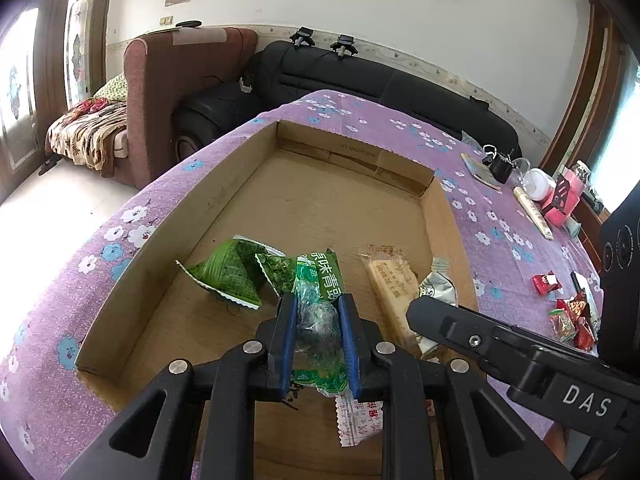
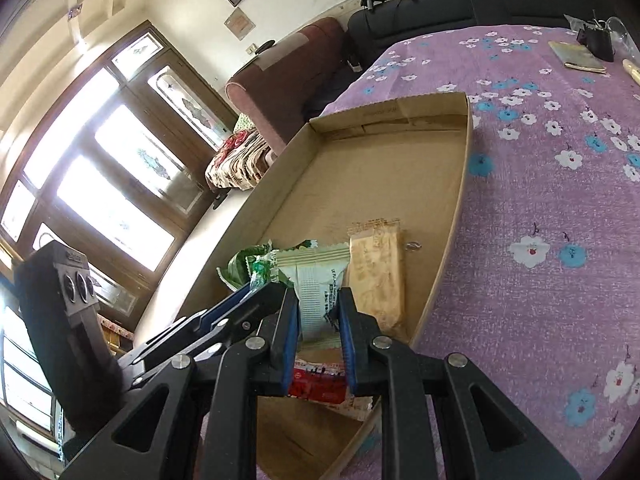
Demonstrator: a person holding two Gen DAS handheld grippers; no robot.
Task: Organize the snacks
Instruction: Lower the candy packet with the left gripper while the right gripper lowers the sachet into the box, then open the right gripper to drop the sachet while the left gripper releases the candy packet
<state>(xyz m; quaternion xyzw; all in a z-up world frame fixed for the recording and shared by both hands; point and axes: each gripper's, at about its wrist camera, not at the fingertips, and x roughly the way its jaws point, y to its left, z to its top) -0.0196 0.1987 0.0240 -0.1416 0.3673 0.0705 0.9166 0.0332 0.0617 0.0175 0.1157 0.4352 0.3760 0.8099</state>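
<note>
A shallow cardboard tray lies on the purple flowered tablecloth. My left gripper is shut on a green and clear snack packet low over the tray's near end. To its left lie green triangular packets; a beige bar lies to its right. My right gripper is shut on a white and green packet, right beside the beige bar. The two grippers are side by side. A red and white packet lies on the tray floor under them.
Several small red snacks lie loose on the cloth right of the tray. Farther back on the right are a jar, keys and a booklet. A black sofa stands behind the table. The tray's far half holds nothing.
</note>
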